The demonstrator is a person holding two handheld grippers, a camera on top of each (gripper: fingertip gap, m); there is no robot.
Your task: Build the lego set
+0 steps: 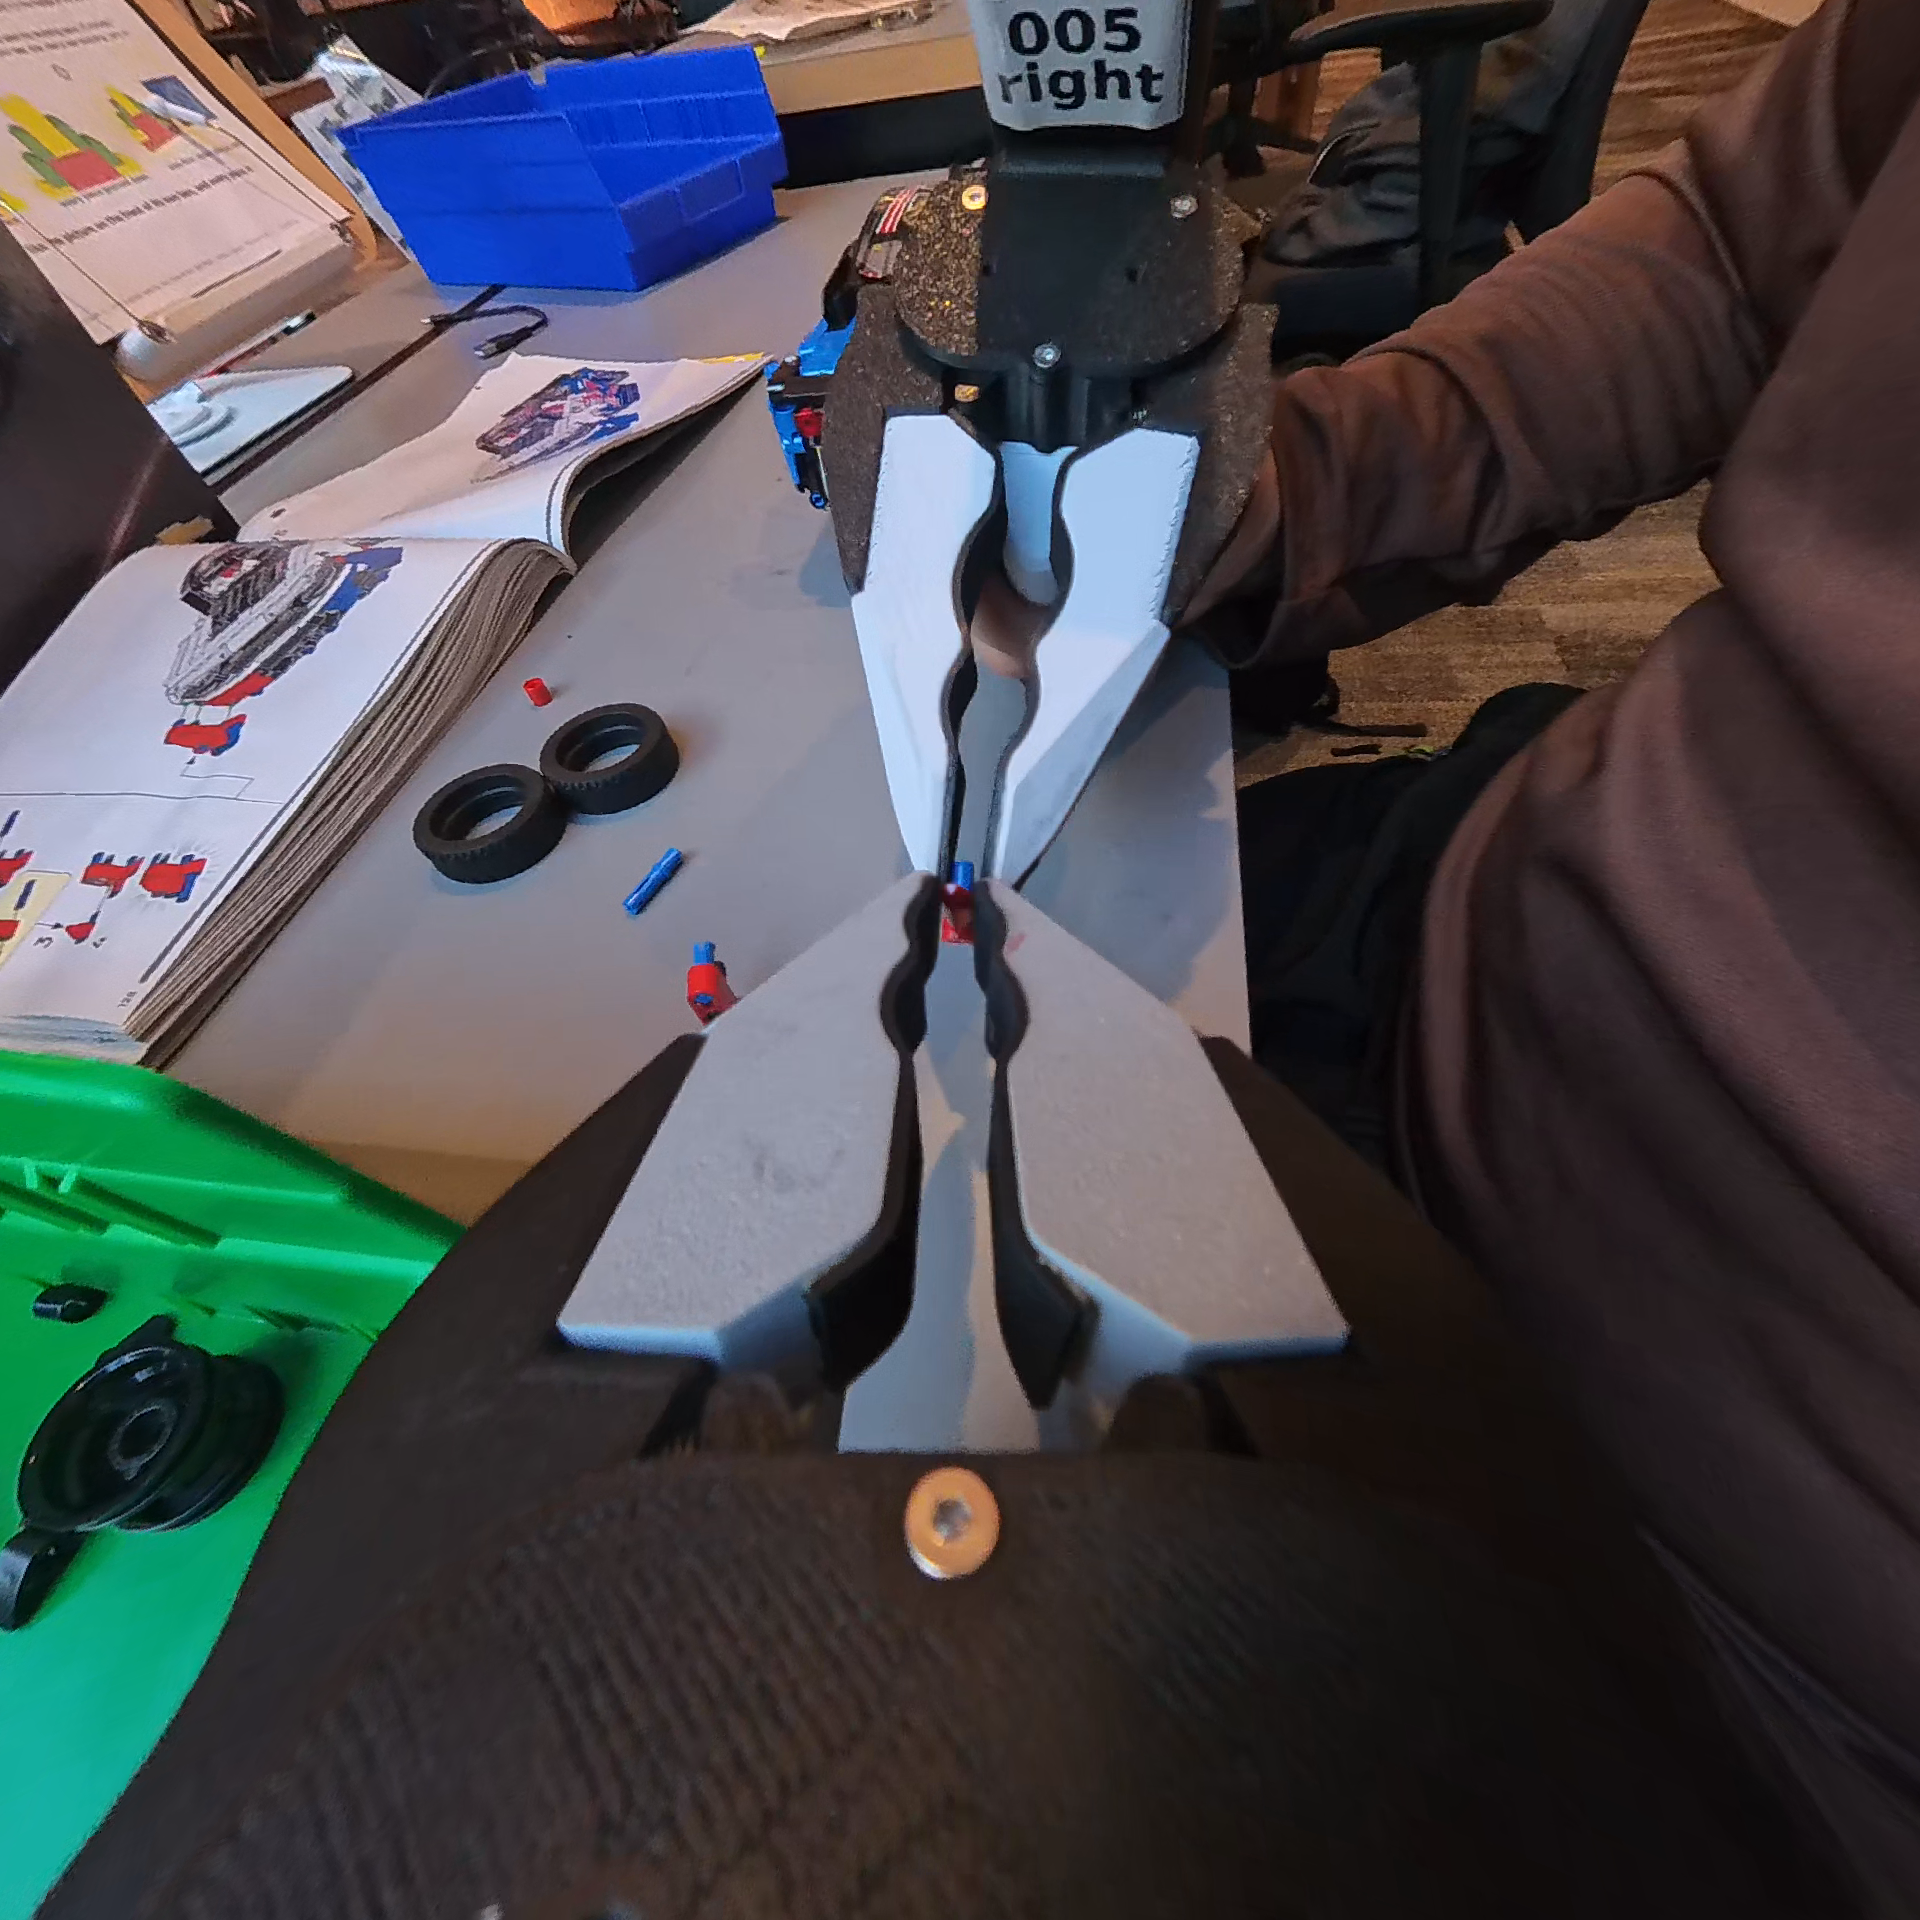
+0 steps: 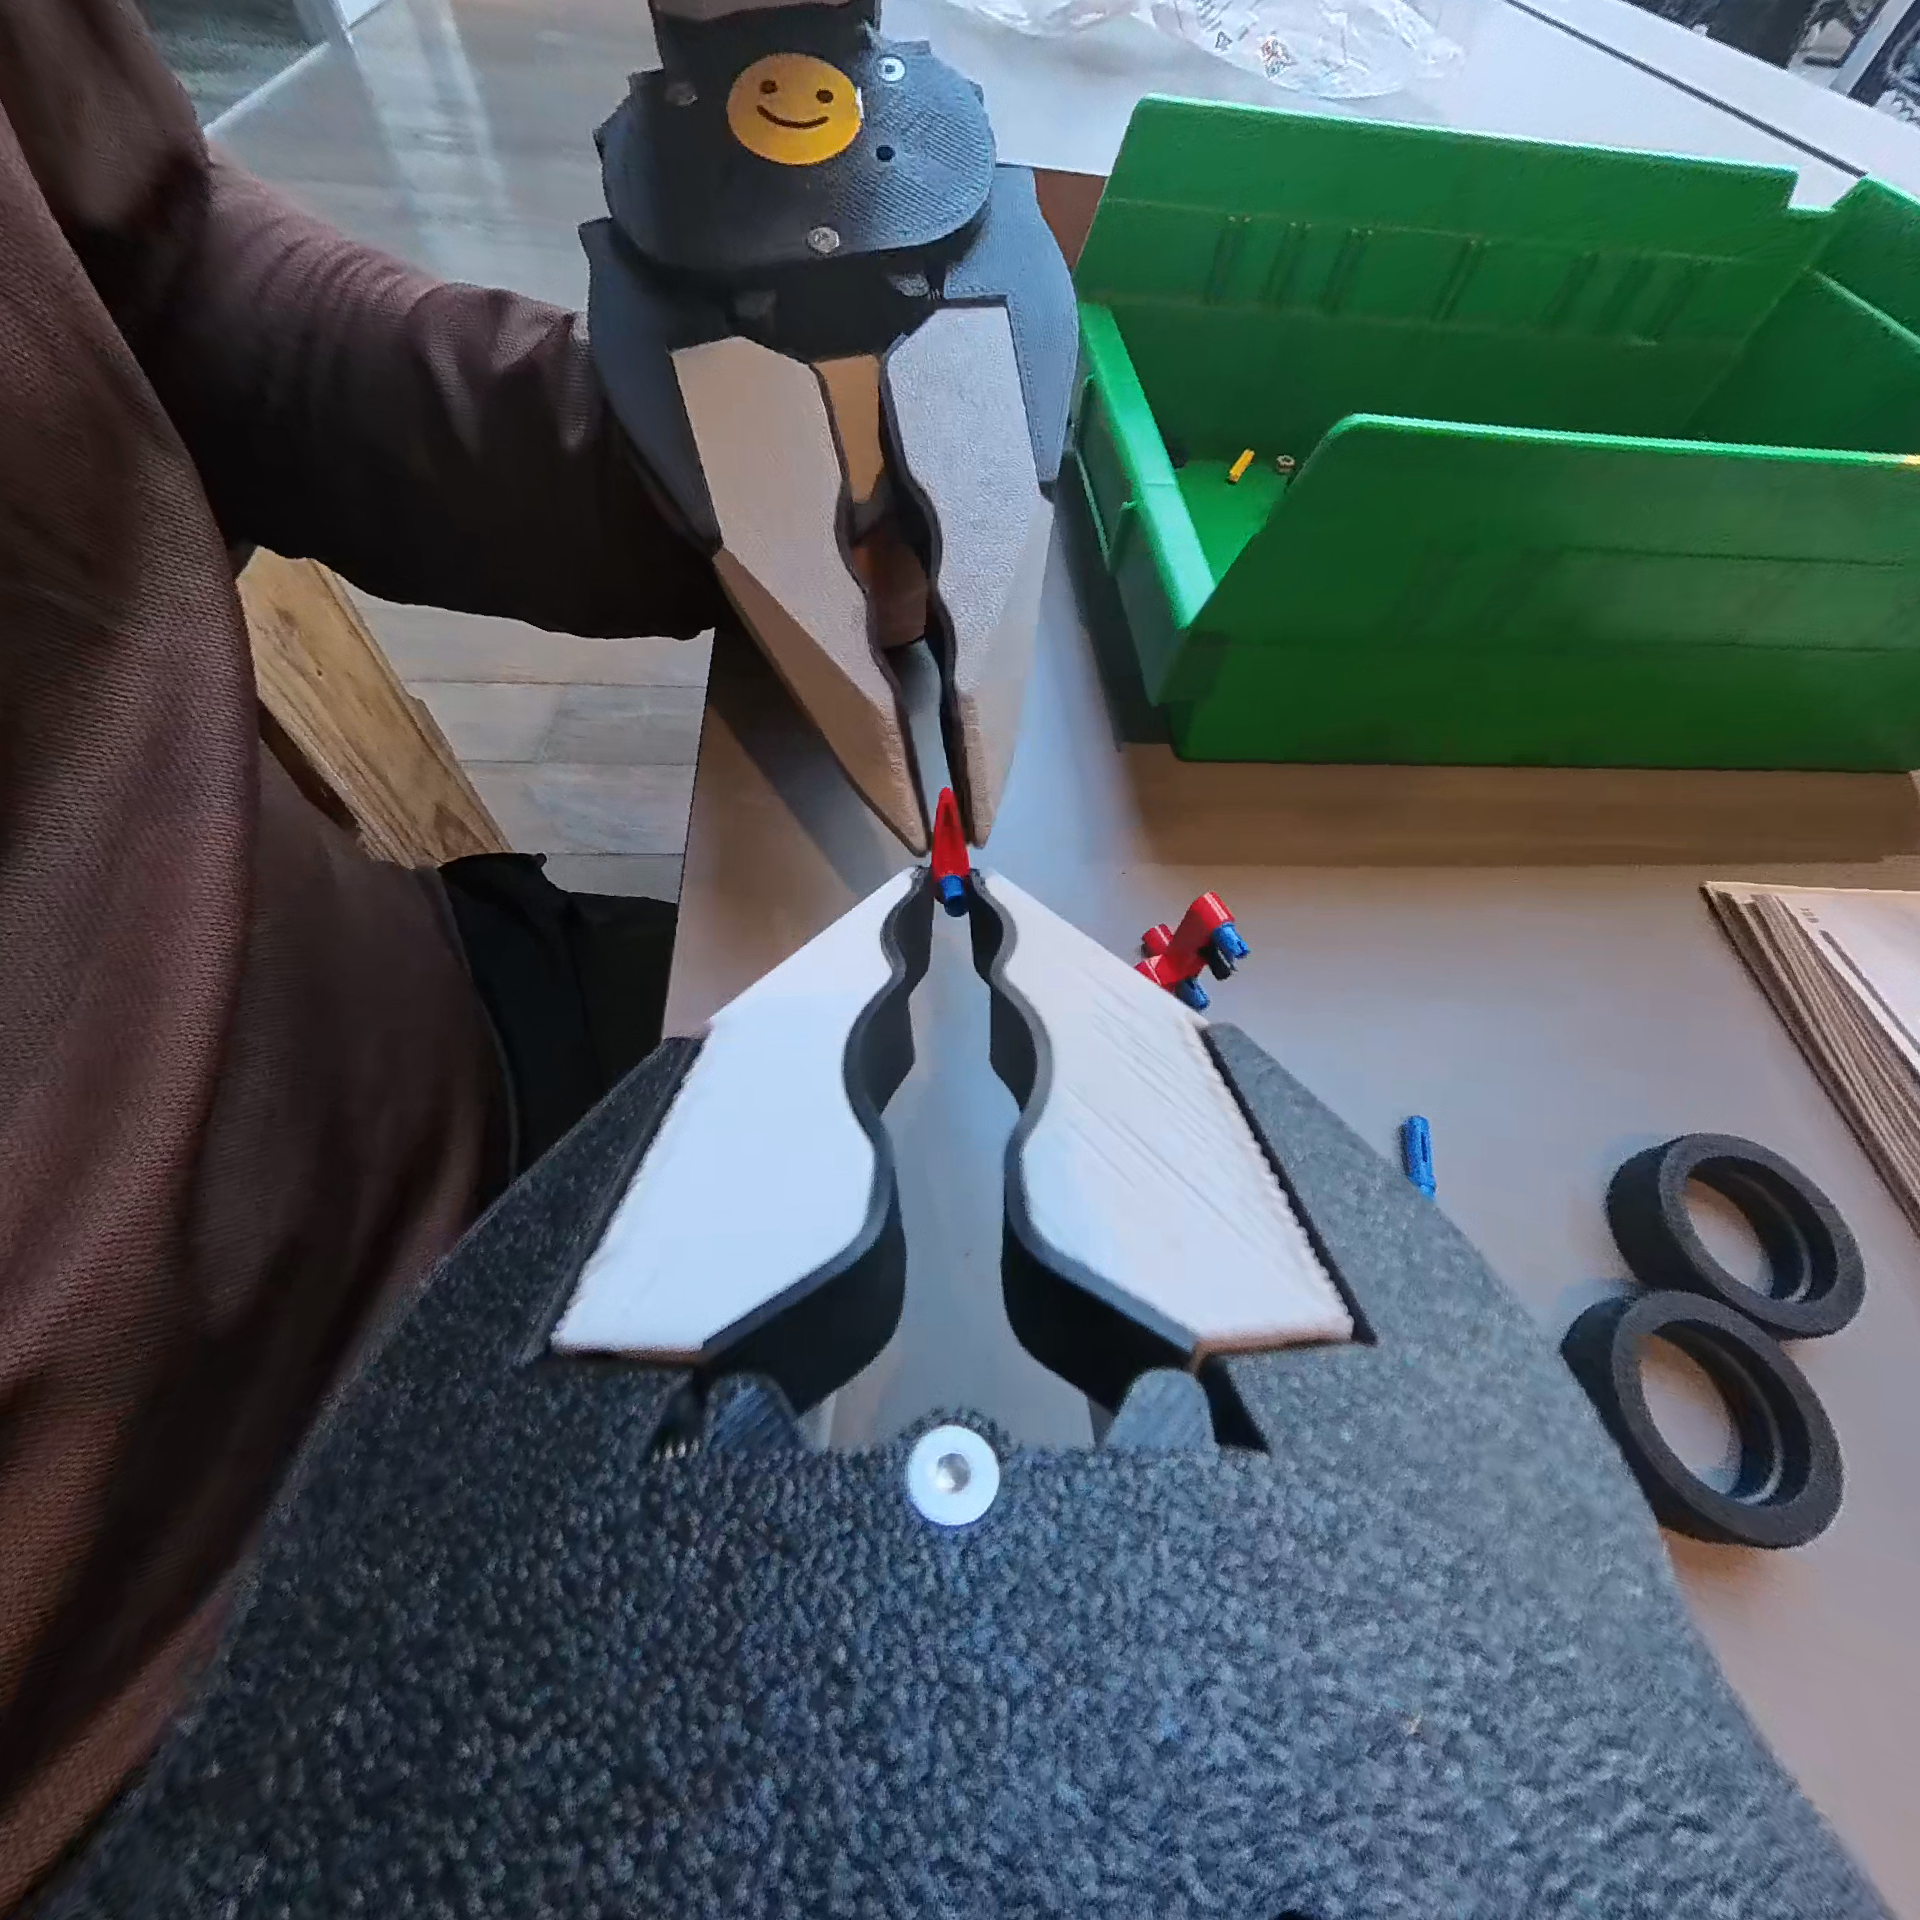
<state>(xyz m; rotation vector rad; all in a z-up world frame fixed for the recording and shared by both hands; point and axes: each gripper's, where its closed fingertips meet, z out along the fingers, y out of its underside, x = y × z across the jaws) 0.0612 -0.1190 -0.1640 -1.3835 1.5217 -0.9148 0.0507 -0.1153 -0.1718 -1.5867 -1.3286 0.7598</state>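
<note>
The two claws meet tip to tip just above the desk point(image 1: 1091, 810) near its front edge, with a small lego piece between them. The left claw point(image 1: 954, 914) is clamped on a small red connector point(image 1: 956, 923), and the right claw point(image 2: 951, 896) is pinched on the blue pin point(image 2: 951, 894) that sticks out of the red piece toward it. Such parts look feather-light, hard and stiff, with smooth plastic skin, so I judge they can twist or shoot out of a pinch that sits off-centre. The red body is best held across its flat sides, and the pin by its shaft, in line with the hole, so that it slides in straight. Pressing likely needs little force, but the pin must not be skewed. Spare pieces lie on the desk: a second red-and-blue assembly point(image 2: 1190, 951), a loose blue pin point(image 1: 652, 881), a tiny red bush point(image 1: 536, 691) and two black tyres point(image 1: 551, 790) side by side, touching. The tyres look soft and grippy. The open instruction book point(image 1: 260, 707) lies beyond them, and a green bin point(image 2: 1507, 499) stands on the desk.
</note>
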